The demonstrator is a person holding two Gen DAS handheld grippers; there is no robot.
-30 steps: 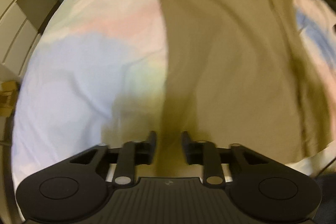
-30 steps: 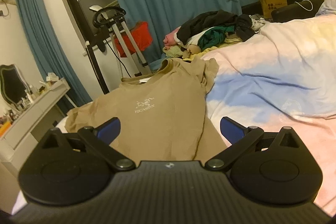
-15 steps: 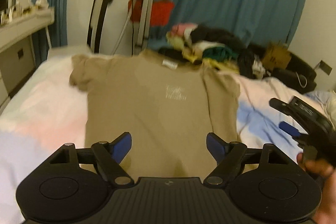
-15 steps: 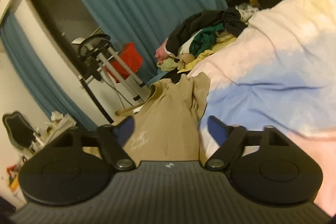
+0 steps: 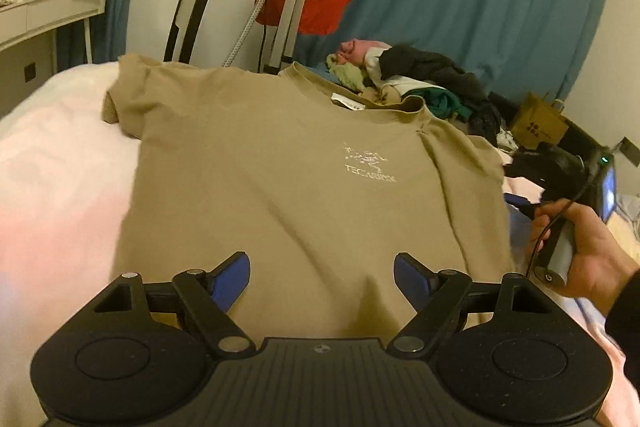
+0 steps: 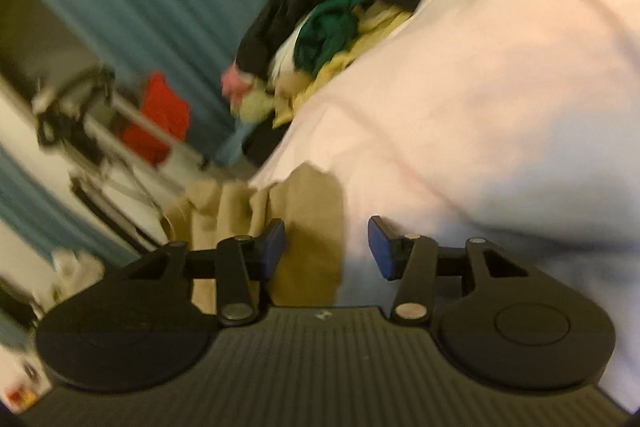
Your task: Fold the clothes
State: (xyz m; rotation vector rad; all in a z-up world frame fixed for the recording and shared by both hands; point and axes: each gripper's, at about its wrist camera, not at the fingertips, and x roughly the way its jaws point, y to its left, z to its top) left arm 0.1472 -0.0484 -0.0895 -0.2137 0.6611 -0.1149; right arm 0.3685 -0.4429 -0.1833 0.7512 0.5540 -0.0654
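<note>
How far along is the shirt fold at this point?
Done: the tan shirt lies spread flat, logo up, on the bed. In hand: the left hand-held gripper is open over its hem; the right hand-held gripper is closing beside a sleeve, gripping nothing. Left: every fold, plus the clothes pile.

left wrist: low over shirt (image 5: 304, 187), facing curtain | right wrist: tilted, blurred | shared: clothes pile (image 6: 320, 27)
</note>
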